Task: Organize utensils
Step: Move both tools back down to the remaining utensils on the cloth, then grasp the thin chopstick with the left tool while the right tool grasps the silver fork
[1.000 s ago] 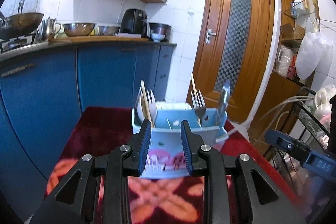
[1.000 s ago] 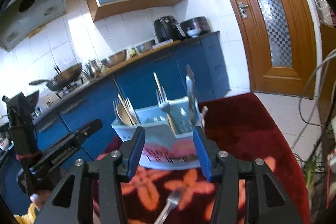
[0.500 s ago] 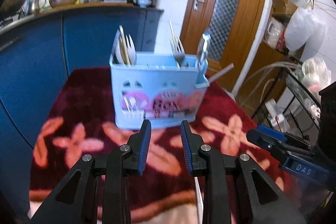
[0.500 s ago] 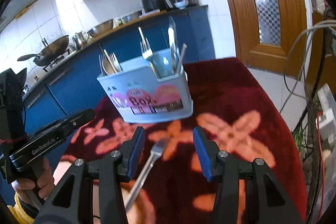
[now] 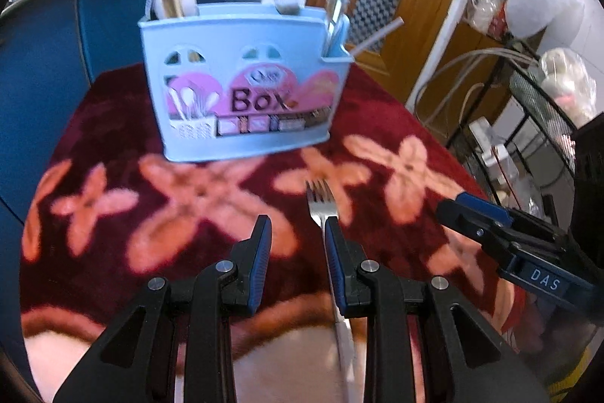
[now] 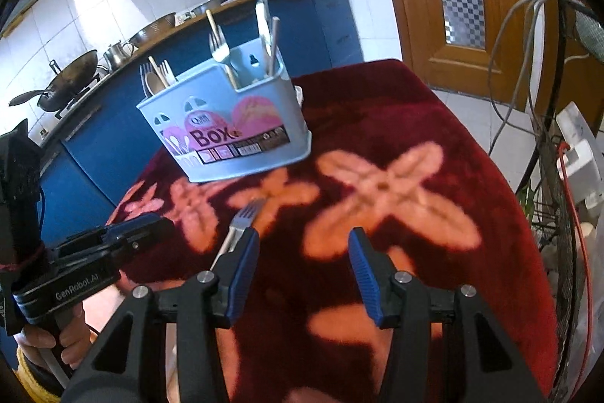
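A pale blue utensil box [image 5: 241,78] bears pink arches and dark "Box" lettering. The cloth [image 6: 396,108] is deep red with salmon-pink flowers. The fork [image 5: 321,204] is silver. Both tools have black bodies and blue pads [image 6: 241,270].

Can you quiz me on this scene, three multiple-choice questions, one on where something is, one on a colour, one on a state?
1. Where is the loose fork?
A. Flat on the cloth in front of the box
B. Standing in the box
C. On the counter

2. What colour is the box?
A. Green
B. Light blue
C. Black

3. What is the state of the two grippers?
A. Both shut on forks
B. Left holds the box
C. Both open, holding nothing

Answers:
1. A, the fork lies on the red flowered cloth, tines toward the box.
2. B, its walls are pale blue with a pink label.
3. C, the left gripper and the right gripper show bare gaps between their pads; the fork lies beside the jaws, not in them.
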The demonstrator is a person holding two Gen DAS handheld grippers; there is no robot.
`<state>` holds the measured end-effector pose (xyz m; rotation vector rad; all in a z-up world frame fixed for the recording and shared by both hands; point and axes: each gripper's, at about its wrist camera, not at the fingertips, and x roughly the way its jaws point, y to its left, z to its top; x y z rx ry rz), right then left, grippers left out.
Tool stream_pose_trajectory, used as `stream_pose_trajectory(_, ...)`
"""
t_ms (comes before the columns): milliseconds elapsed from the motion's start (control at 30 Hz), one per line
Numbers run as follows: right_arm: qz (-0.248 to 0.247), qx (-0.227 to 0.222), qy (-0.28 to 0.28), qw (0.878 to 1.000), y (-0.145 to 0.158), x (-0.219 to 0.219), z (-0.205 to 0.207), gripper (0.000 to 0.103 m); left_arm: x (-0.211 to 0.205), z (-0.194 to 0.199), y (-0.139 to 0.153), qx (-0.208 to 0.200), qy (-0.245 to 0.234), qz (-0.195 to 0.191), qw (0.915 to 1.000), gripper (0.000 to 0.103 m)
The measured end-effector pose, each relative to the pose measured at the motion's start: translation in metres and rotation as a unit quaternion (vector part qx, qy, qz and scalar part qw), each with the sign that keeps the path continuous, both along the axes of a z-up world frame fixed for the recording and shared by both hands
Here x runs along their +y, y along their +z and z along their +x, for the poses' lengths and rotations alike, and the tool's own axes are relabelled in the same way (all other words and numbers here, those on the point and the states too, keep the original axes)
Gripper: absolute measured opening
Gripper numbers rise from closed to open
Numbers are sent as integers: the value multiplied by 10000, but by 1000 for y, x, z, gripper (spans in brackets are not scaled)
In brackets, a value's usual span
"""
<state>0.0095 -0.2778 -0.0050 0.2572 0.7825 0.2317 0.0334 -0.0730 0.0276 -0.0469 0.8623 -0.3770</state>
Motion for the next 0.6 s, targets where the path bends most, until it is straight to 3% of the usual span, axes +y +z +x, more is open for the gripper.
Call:
stream_pose_trajectory(200, 26, 65, -17, 10000, -5, -3, -1, 52, -15, 2, -13, 351, -292, 53, 9989, 29)
stream_pose_trajectory(433, 64, 124, -22, 9999, -10, -7, -2, 52, -31, 3, -29, 602, -437, 371, 9965, 29)
stream_pose_trajectory(600, 106, 126, -28, 9999, -11, -9, -3, 52, -34, 7, -39, 820, -486, 384, 9947, 9)
